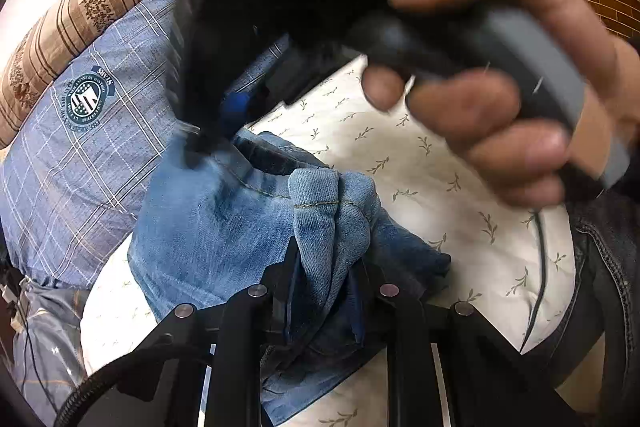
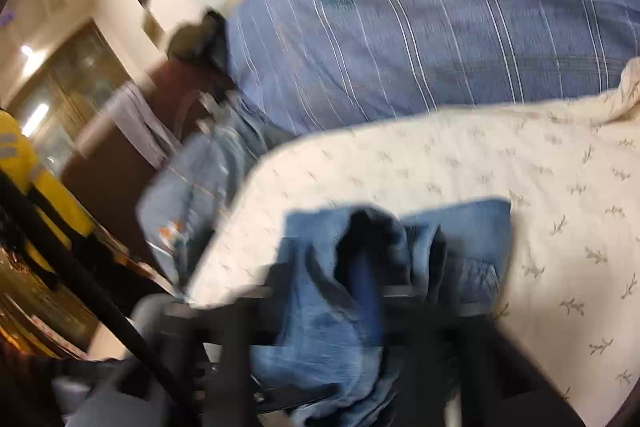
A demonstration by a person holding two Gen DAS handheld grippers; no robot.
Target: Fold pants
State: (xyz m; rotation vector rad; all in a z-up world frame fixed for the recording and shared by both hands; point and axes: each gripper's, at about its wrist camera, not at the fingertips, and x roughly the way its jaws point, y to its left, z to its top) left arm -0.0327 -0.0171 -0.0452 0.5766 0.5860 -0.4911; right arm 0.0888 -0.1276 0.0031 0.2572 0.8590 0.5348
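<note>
Left gripper [image 1: 326, 267]: bottom centre of the left wrist view; its two black fingers are closed on a bunched fold of the jeans, denim filling the gap between them.
Jeans [image 1: 224, 223]: blue denim, crumpled in a heap on the sheet, lying against the lower edge of the blue pillow; a stitched hem shows along the top of the pinched fold.
Brown pillow [image 1: 76, 15]: striped with a floral band, directly behind the blue pillow, at the far left.
Blue pillow [image 1: 92, 155]: checked cloth with a round crest badge; taken here as the landmark.
Sheet [image 1: 432, 195]: cream with small leaf sprigs, spreading to the right of the blue pillow and under the jeans.
Right gripper [image 1: 200, 143]: seen from the left wrist view, blurred, black, tip down on the jeans just at the blue pillow's right edge; in its own view [image 2: 364, 291] denim is nipped between the fingers, though motion blur softens the detail.
Right hand [image 1: 492, 99]: wrapped around the grey handle of the right gripper, up and to the right of the blue pillow.
Second denim garment [image 2: 200, 187]: paler blue, hanging off the sheet's edge below the left end of the blue pillow, in the right wrist view.
Yellow garment [image 2: 24, 163]: far left of the right wrist view, well apart from the blue pillow.
</note>
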